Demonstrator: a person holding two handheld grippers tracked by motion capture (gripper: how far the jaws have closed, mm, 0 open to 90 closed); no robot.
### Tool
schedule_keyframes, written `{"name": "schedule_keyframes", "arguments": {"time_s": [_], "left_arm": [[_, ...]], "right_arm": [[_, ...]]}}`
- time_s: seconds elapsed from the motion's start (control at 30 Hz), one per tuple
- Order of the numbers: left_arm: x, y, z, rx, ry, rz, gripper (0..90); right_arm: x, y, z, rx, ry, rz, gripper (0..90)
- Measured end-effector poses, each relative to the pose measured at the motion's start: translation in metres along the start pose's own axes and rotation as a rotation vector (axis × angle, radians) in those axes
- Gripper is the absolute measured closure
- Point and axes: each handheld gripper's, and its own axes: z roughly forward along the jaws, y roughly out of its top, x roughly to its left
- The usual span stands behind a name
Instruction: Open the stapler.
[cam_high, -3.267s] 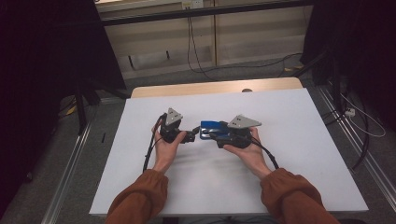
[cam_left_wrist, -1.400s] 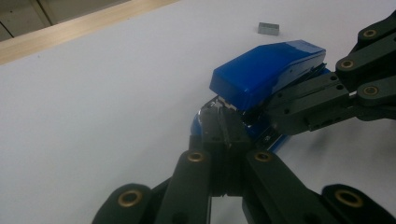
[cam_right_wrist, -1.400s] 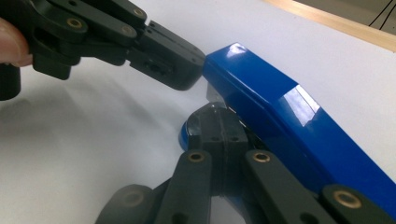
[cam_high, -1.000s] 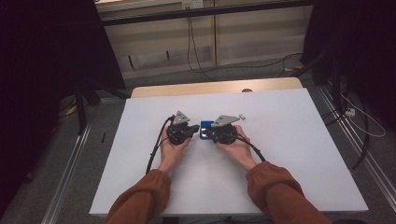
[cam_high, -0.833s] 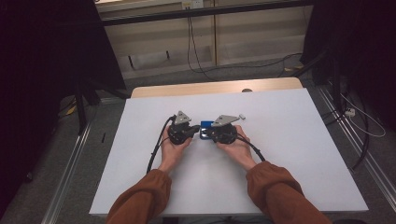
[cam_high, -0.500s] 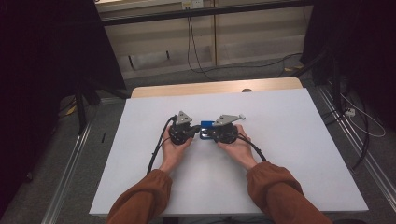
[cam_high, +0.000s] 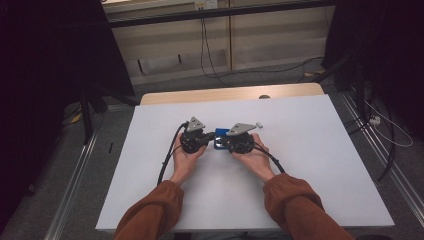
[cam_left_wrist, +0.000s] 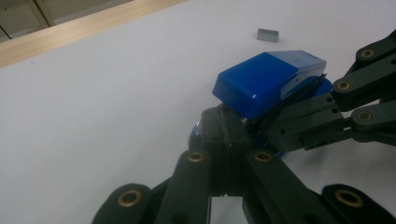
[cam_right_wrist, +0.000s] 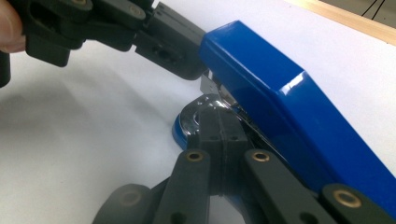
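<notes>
A blue stapler (cam_high: 220, 139) lies on the white table top (cam_high: 310, 150) between my two grippers. My left gripper (cam_high: 206, 142) comes at it from the left, jaws shut with nothing between them. In the left gripper view its tips (cam_left_wrist: 226, 133) rest against the stapler's (cam_left_wrist: 266, 79) front end, at the mouth. My right gripper (cam_high: 228, 144) meets it from the right, also shut. In the right gripper view its tips (cam_right_wrist: 218, 119) sit in the stapler's (cam_right_wrist: 289, 107) mouth over the shiny metal plate, while the left gripper (cam_right_wrist: 180, 53) touches the blue top's front edge.
A small grey block of staples (cam_left_wrist: 267, 34) lies on the table just beyond the stapler, also seen near the right hand as staples (cam_high: 259, 124). A wooden strip (cam_high: 230, 94) borders the table's far edge. Cables (cam_high: 167, 157) trail from both grippers toward the person.
Since the oldest frame both hands have drawn closer together around the stapler, the right one shifting left. Over the last second nothing has visibly moved.
</notes>
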Motion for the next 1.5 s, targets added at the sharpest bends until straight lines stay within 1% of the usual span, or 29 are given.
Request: {"name": "schedule_keyframes", "arguments": {"time_s": [0.03,0.1,0.13,0.2,0.27,0.3,0.57,0.6,0.63,0.67,0.7,0.73,0.8,0.83,0.93,0.97,1.1,1.13,1.3,1.37,1.43,1.5], "left_arm": [[0.0,0.0,0.0,0.0,0.0,0.0,90.0],[-0.001,0.001,-0.001,-0.008,0.002,-0.002,90.0],[-0.001,0.002,-0.001,-0.009,0.008,-0.003,90.0],[-0.002,0.004,-0.001,-0.019,0.002,-0.012,90.0],[-0.002,0.005,-0.002,-0.023,0.004,-0.015,90.0],[-0.002,0.005,-0.002,-0.022,0.006,-0.01,90.0],[-0.002,0.008,-0.002,-0.027,0.002,-0.013,90.0],[-0.002,0.009,-0.002,-0.028,0.0,-0.018,90.0],[-0.002,0.009,-0.002,-0.028,0.0,-0.018,90.0],[0.0,0.01,-0.002,-0.034,-0.011,-0.025,90.0],[0.0,0.011,-0.002,-0.033,-0.012,-0.022,90.0],[0.0,0.011,-0.002,-0.03,-0.008,-0.02,90.0],[-0.001,0.012,-0.002,-0.039,-0.01,-0.029,90.0],[0.0,0.013,-0.002,-0.037,-0.012,-0.026,90.0],[-0.002,0.016,-0.003,-0.049,-0.015,-0.034,90.0],[-0.002,0.017,-0.003,-0.049,-0.016,-0.027,90.0],[-0.002,0.019,-0.003,-0.048,-0.017,-0.029,90.0],[-0.002,0.02,-0.003,-0.044,-0.012,-0.021,90.0],[-0.003,0.022,-0.003,-0.055,-0.015,-0.025,90.0],[-0.005,0.022,-0.003,-0.06,0.001,-0.021,90.0],[-0.005,0.022,-0.004,-0.071,-0.013,-0.03,90.0],[-0.006,0.023,-0.004,-0.069,-0.006,-0.024,90.0]], "right_arm": [[0.001,0.0,0.0,0.001,-0.005,-0.013,90.0],[0.003,-0.001,0.0,-0.004,-0.017,-0.022,90.0],[0.003,-0.001,0.0,-0.008,-0.016,-0.021,90.0],[0.002,-0.001,0.0,-0.011,-0.01,-0.011,90.0],[0.002,-0.001,0.0,-0.01,-0.007,-0.011,90.0],[0.001,-0.001,0.0,-0.01,-0.005,-0.006,90.0],[-0.002,-0.001,0.0,-0.01,0.013,0.019,90.0],[-0.002,-0.001,0.0,-0.004,0.014,0.032,90.0],[-0.002,-0.001,0.0,-0.004,0.014,0.032,90.0],[-0.003,0.0,-0.001,0.002,0.019,0.028,90.0],[-0.003,0.0,-0.001,0.004,0.02,0.033,90.0],[-0.004,0.0,0.0,0.006,0.02,0.028,90.0],[-0.003,0.0,0.0,0.007,0.019,0.024,90.0],[-0.003,0.001,0.0,0.007,0.019,0.024,90.0],[-0.004,0.001,0.0,0.012,0.022,0.028,90.0],[-0.004,0.002,-0.001,0.016,0.022,0.032,90.0],[-0.003,0.002,0.0,0.019,0.018,0.035,90.0],[-0.003,0.002,0.0,0.02,0.018,0.036,90.0],[-0.004,0.002,0.0,0.018,0.021,0.033,90.0],[-0.004,0.002,0.0,0.017,0.023,0.035,90.0],[-0.004,0.002,0.0,0.016,0.021,0.037,90.0],[-0.004,0.001,0.0,0.011,0.022,0.041,90.0]]}}
